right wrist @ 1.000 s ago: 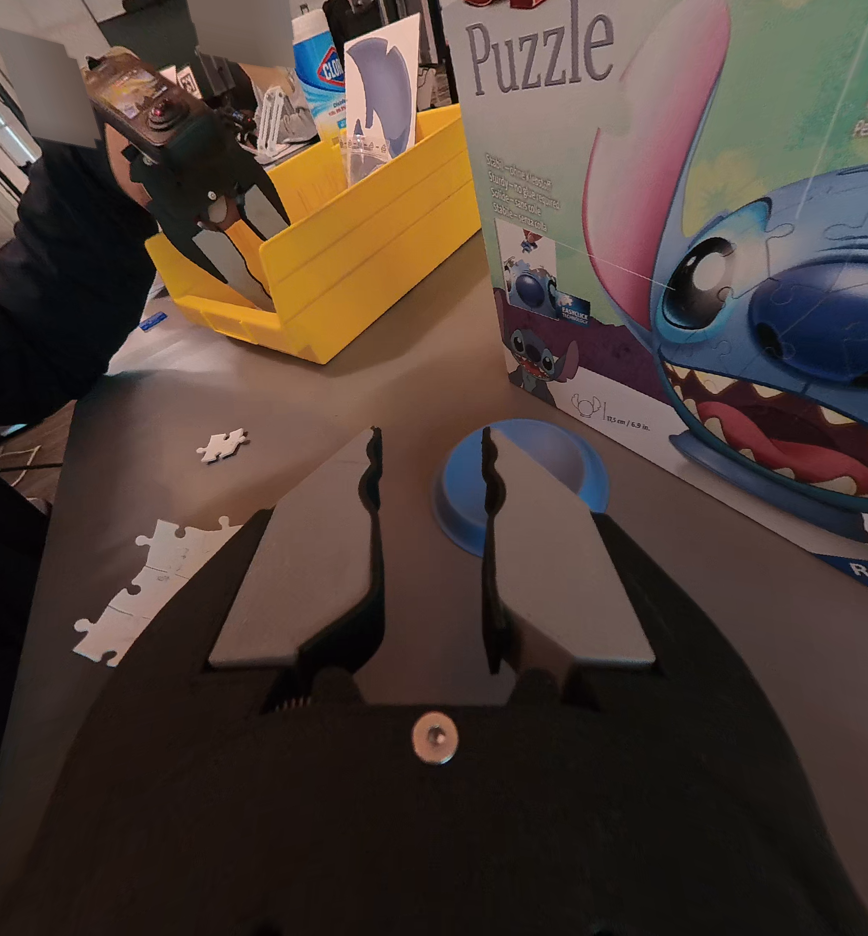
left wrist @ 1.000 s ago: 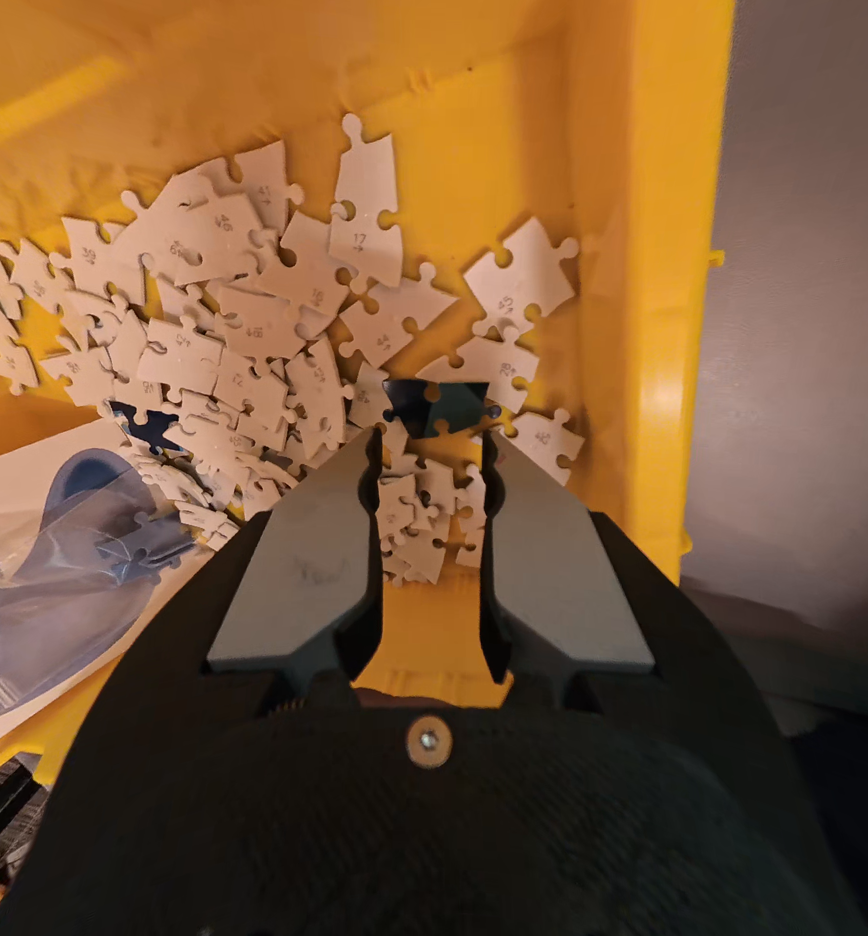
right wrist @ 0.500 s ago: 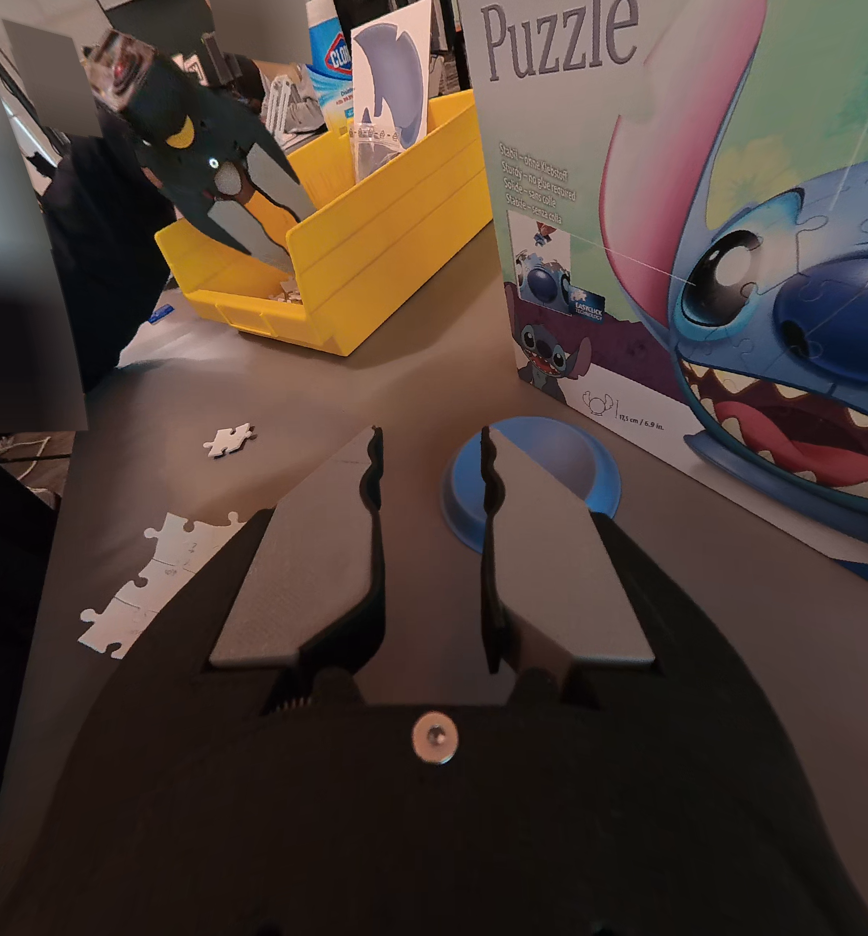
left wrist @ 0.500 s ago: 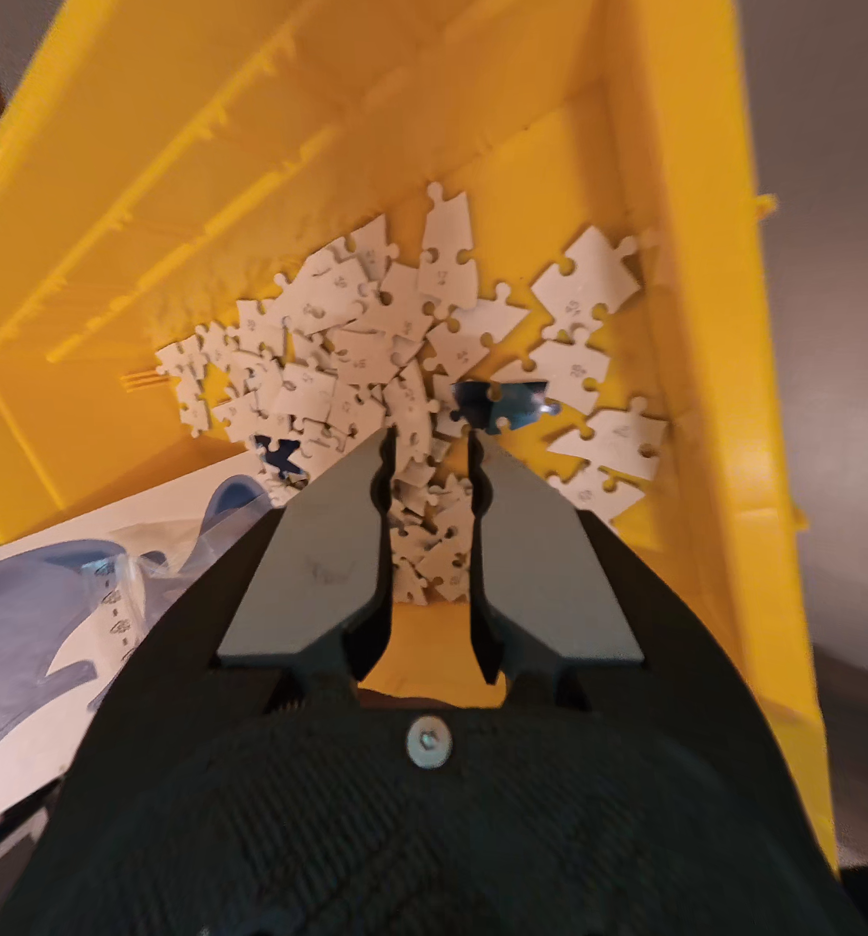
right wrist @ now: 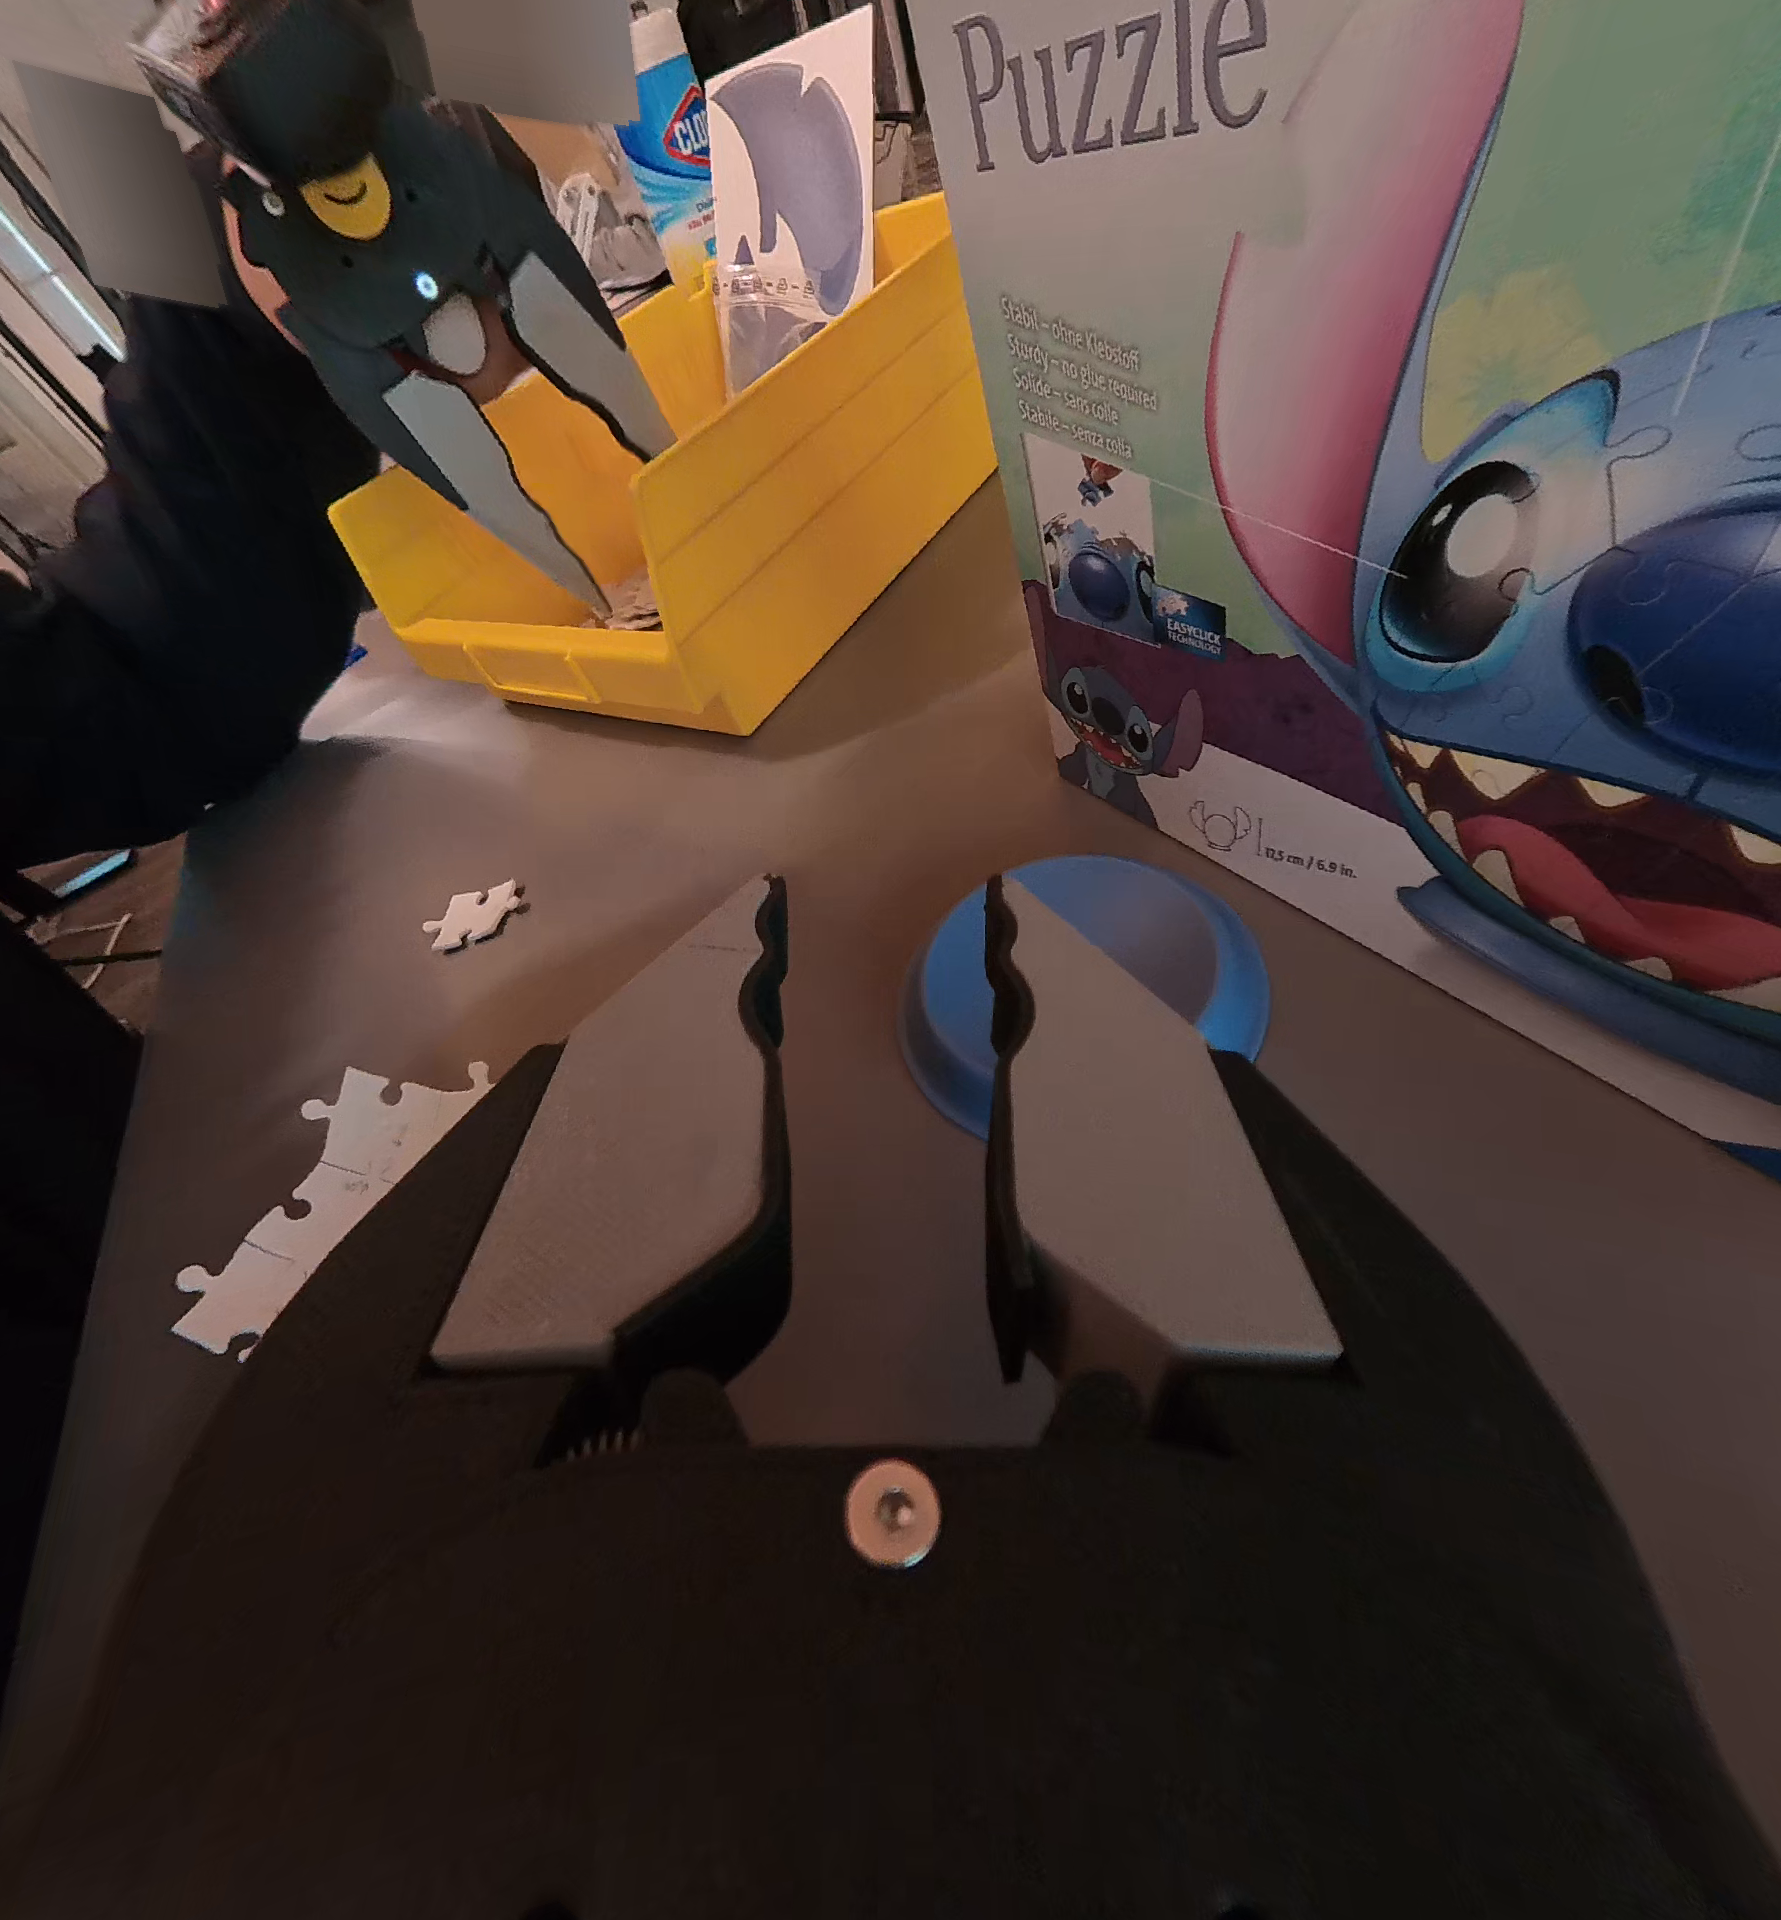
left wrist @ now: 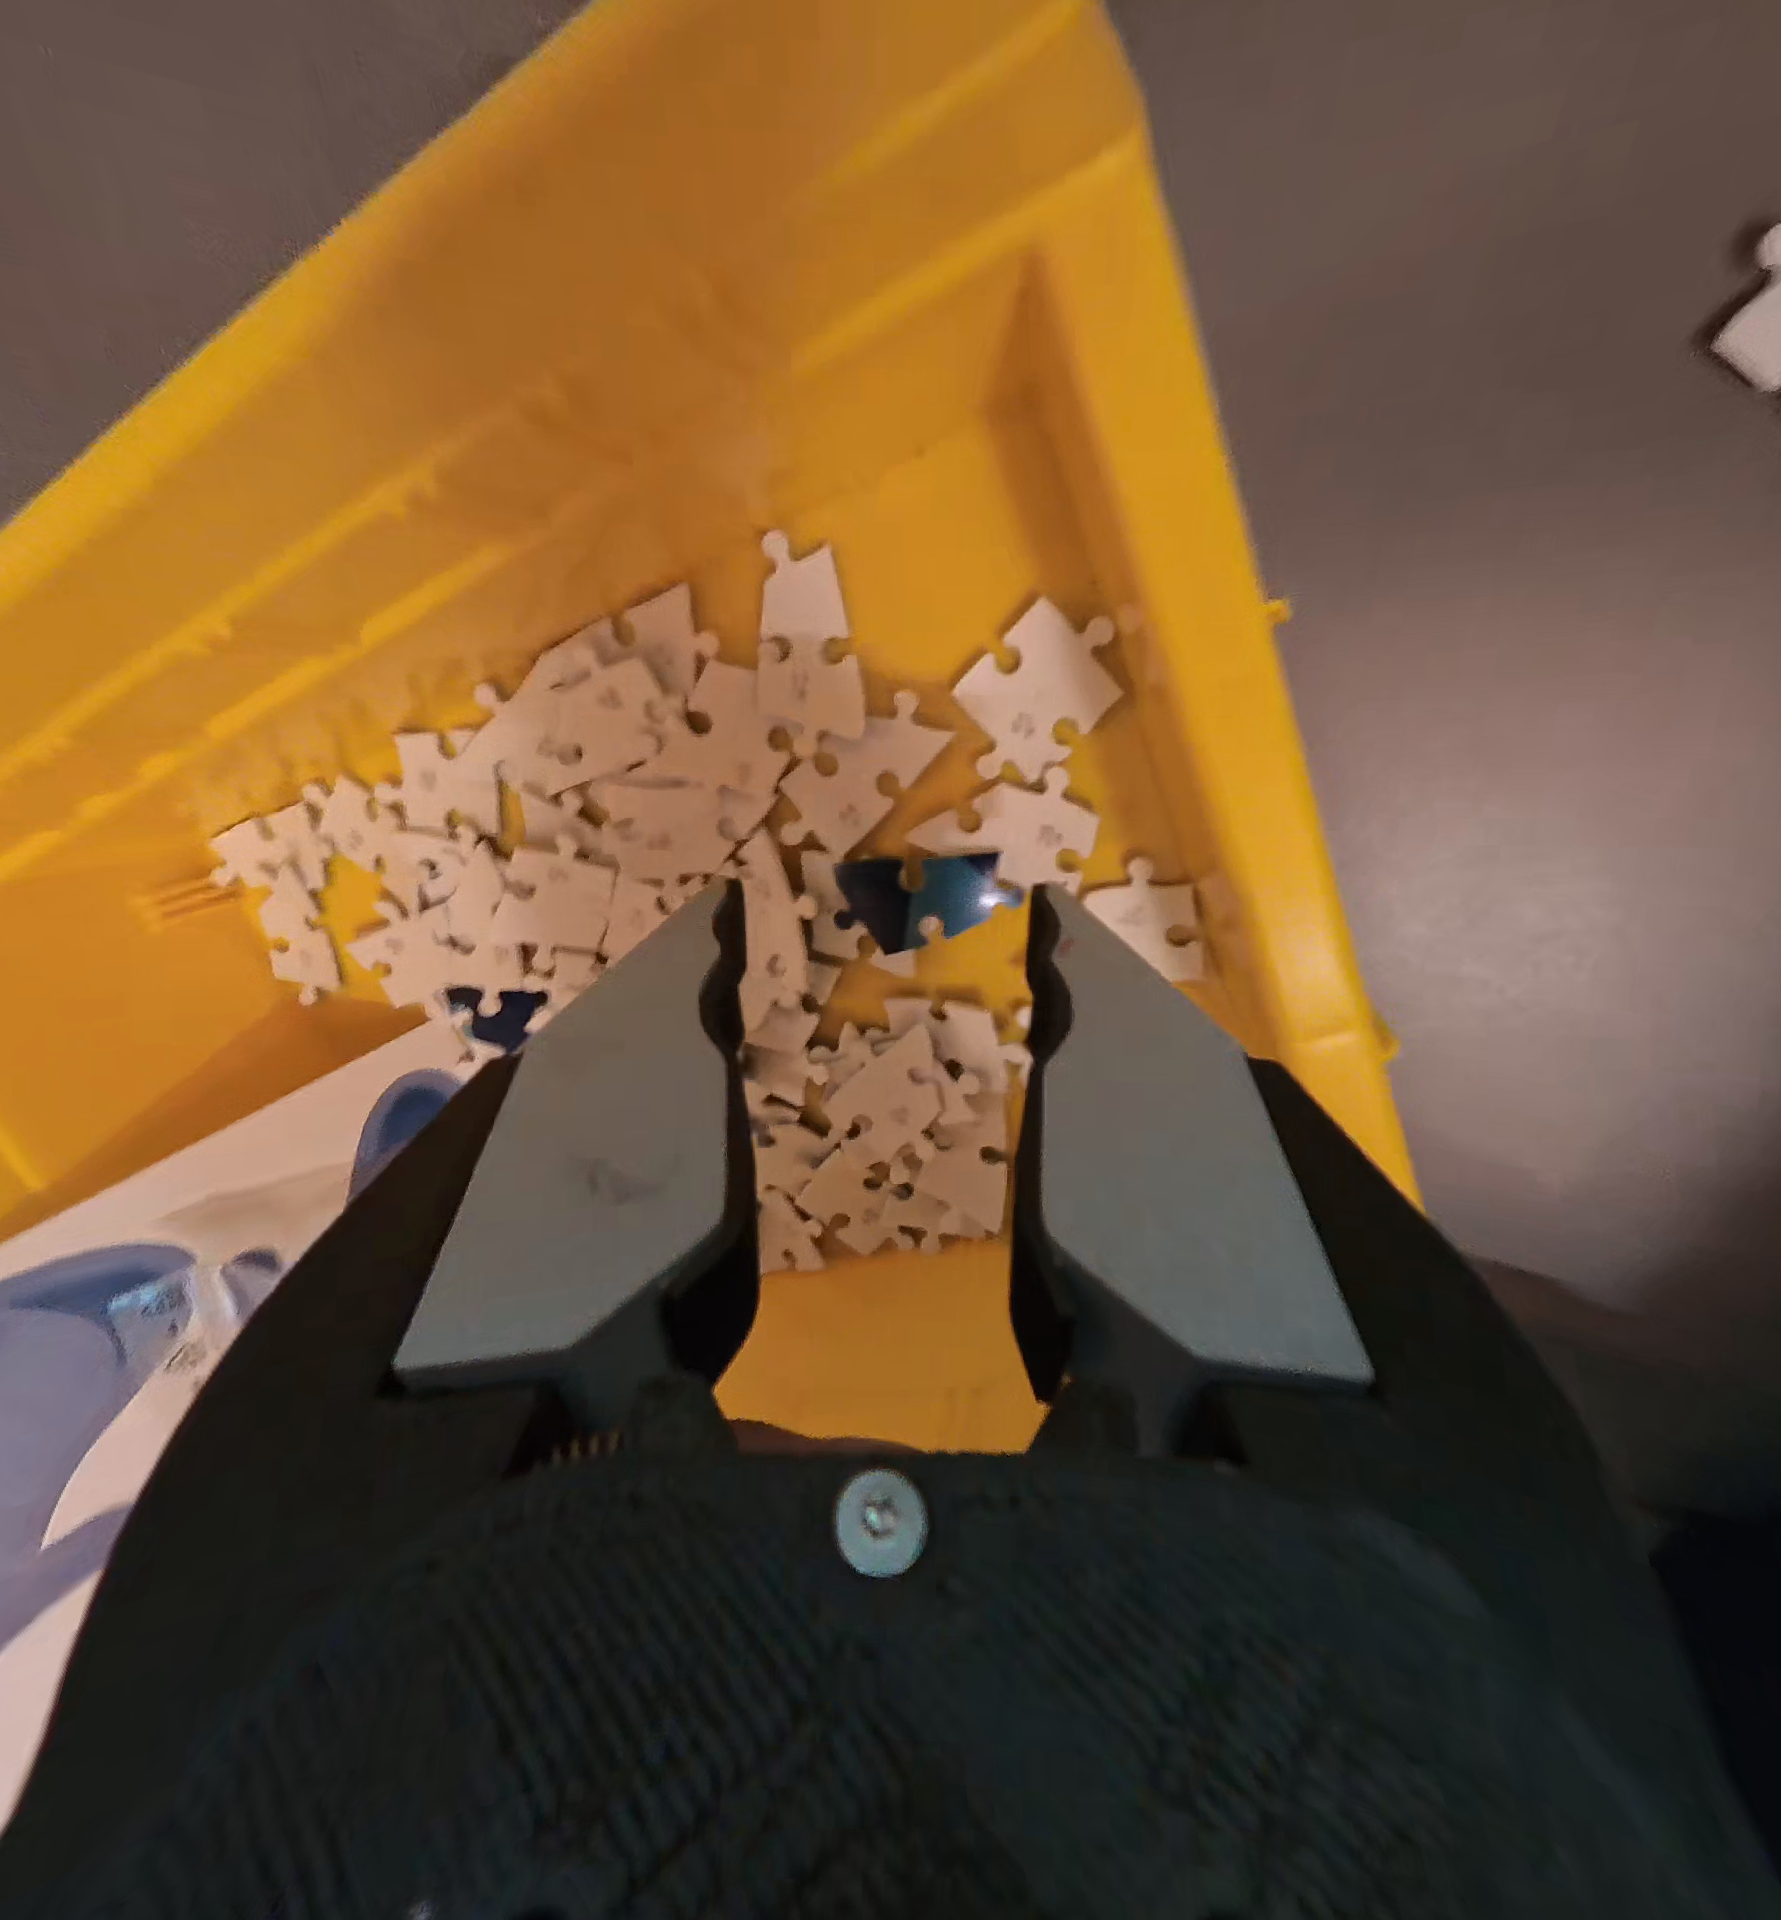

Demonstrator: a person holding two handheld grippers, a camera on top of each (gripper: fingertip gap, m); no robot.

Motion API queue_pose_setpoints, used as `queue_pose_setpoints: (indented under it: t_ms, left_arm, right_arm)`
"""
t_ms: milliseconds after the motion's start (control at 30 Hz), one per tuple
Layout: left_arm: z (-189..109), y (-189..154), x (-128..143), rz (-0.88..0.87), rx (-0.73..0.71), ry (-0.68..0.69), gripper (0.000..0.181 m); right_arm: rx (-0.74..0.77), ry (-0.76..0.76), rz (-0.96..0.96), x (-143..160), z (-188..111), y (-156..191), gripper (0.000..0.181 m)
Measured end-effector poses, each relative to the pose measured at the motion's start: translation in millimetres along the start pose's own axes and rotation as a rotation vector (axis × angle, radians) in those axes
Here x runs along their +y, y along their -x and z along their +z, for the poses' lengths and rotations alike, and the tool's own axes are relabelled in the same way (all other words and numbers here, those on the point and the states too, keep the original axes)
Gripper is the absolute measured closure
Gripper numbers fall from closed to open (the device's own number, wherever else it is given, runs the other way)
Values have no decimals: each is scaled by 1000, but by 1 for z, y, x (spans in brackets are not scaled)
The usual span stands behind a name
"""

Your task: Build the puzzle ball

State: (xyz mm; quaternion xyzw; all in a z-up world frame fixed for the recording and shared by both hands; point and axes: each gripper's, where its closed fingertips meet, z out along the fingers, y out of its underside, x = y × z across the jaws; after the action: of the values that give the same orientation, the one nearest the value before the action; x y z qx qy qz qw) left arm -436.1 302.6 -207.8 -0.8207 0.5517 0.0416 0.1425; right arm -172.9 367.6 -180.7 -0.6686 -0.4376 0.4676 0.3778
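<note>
A yellow bin (left wrist: 865, 312) holds a heap of white, face-down puzzle pieces (left wrist: 657, 790) and a blue face-up piece (left wrist: 917, 904). My left gripper (left wrist: 881, 904) hangs over the heap, open and empty. In the right wrist view it (right wrist: 621, 525) points down into the bin (right wrist: 813, 520). My right gripper (right wrist: 884, 894) is open and empty above the grey table. A blue ring stand (right wrist: 1125, 935) lies just right of its tips. A strip of joined white pieces (right wrist: 346, 1174) and a single piece (right wrist: 475, 914) lie to its left.
The big puzzle box (right wrist: 1385, 416) stands upright at the right, behind the stand. A white sheet with blue shapes (right wrist: 792, 177) and a clear bag stand in the bin's back end. A wipes canister (right wrist: 673, 156) is behind it. A dark sleeve (right wrist: 117, 582) is at left. Some 30 cm of space lies between my two pairs of fingers.
My left gripper has pulled back and tilted over the bin, and its jaws first narrowed, then opened wider. The right gripper has barely moved and stays open.
</note>
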Motion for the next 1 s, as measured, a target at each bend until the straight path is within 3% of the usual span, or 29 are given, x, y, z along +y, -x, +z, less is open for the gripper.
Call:
queue_pose_setpoints:
  t_ms: [233, 367, 633, 900, 1000]
  left_arm:
    - [31, -2, 31, 1, 82, 162, 123]
    - [33, -12, 19, 27, 135, 118, 138]
    - [28, -9, 22, 67, 100, 82, 140]
    - [-18, 11, -24, -103, 165, -364, 140]
    - [-54, 25, -56, -245, 246, -642, 140]
  right_arm:
    - [-10, -16, 14, -2, -2, -1, 147]
    - [-18, -17, 11, -2, -1, 1, 147]
    - [-22, -18, 16, -2, -2, 1, 146]
    - [-24, -8, 7, -1, -1, 1, 146]
    - [-23, -5, 2, 0, 0, 2, 147]
